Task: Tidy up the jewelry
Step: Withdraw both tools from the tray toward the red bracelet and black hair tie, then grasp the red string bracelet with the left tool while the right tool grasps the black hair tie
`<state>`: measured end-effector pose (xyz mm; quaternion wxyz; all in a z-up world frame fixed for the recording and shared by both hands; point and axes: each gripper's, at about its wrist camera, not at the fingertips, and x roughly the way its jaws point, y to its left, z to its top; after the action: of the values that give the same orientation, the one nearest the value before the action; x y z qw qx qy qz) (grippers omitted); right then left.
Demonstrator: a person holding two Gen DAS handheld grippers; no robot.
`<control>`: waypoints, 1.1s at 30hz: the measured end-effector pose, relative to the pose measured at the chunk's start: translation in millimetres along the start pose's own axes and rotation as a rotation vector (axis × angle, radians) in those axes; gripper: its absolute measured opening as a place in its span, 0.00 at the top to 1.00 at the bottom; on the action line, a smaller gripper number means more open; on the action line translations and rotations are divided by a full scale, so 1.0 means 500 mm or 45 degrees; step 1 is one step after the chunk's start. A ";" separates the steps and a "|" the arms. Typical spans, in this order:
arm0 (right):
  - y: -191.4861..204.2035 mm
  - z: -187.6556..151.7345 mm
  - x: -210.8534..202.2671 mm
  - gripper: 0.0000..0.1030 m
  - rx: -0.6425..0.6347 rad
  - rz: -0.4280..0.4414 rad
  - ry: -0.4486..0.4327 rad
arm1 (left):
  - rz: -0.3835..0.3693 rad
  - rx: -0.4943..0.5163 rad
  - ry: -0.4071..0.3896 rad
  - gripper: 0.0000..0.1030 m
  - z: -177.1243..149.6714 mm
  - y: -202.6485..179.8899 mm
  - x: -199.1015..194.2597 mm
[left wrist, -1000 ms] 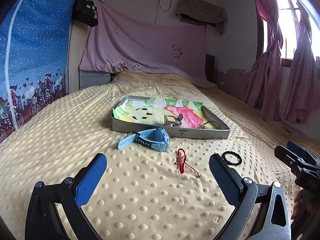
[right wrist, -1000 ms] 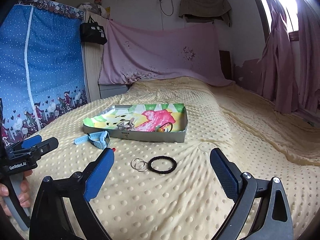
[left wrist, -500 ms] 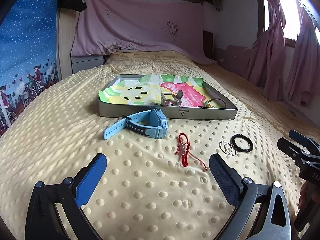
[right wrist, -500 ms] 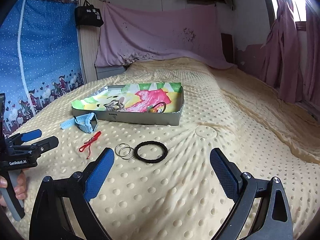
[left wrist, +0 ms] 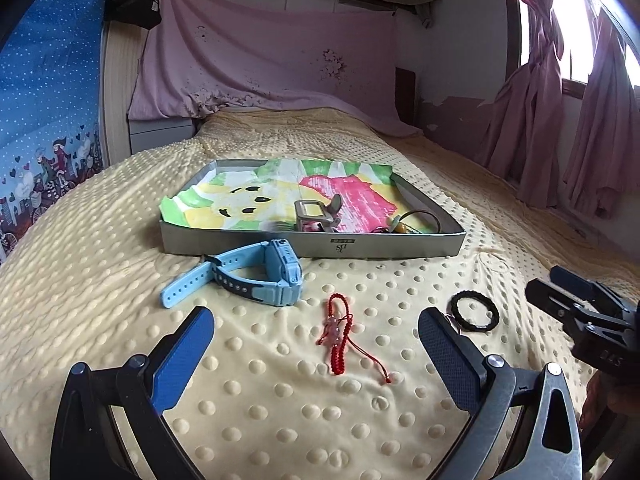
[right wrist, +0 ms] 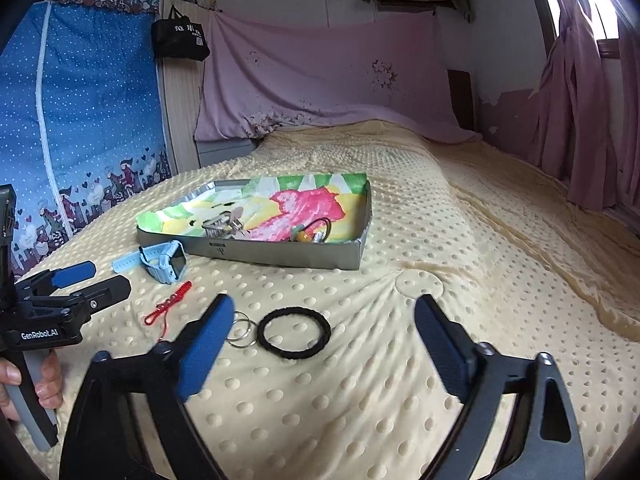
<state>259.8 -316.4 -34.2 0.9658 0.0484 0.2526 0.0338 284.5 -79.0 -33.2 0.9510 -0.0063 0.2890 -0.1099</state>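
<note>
Between the spread fingers of the left gripper (left wrist: pixel 316 340), bare blanket (left wrist: pixel 100 248) is seen, broken only by the red cord bracelet (left wrist: pixel 338 336) at 12 o'clock. The way to the tray (left wrist: pixel 312 245) is partly barred at 11 o'clock by the blue watch (left wrist: pixel 256 276). Ahead of the right gripper (right wrist: pixel 324 338), the black hair tie (right wrist: pixel 294 333) and metal rings (right wrist: pixel 240 330) are met at 11 o'clock; open blanket is left at 1 o'clock.
</note>
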 end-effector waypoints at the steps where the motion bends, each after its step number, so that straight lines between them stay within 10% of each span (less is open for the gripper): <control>1: -0.003 -0.002 0.008 0.31 0.004 0.007 0.019 | -0.008 0.006 0.009 0.05 0.000 -0.003 0.007; 6: -0.007 -0.017 0.061 0.55 0.013 0.040 0.121 | -0.053 0.018 0.075 0.28 -0.007 -0.012 0.036; 23: 0.004 -0.053 0.151 0.81 0.045 0.149 0.303 | -0.140 -0.009 0.289 0.90 -0.028 -0.023 0.111; 33: 0.023 -0.057 0.121 0.95 0.045 0.221 0.265 | -0.252 -0.059 0.203 0.92 -0.018 -0.027 0.070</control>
<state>298.1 -297.3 -86.9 0.9267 0.0832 0.3470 0.1178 305.2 -99.3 -58.6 0.9090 -0.0478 0.3643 -0.1966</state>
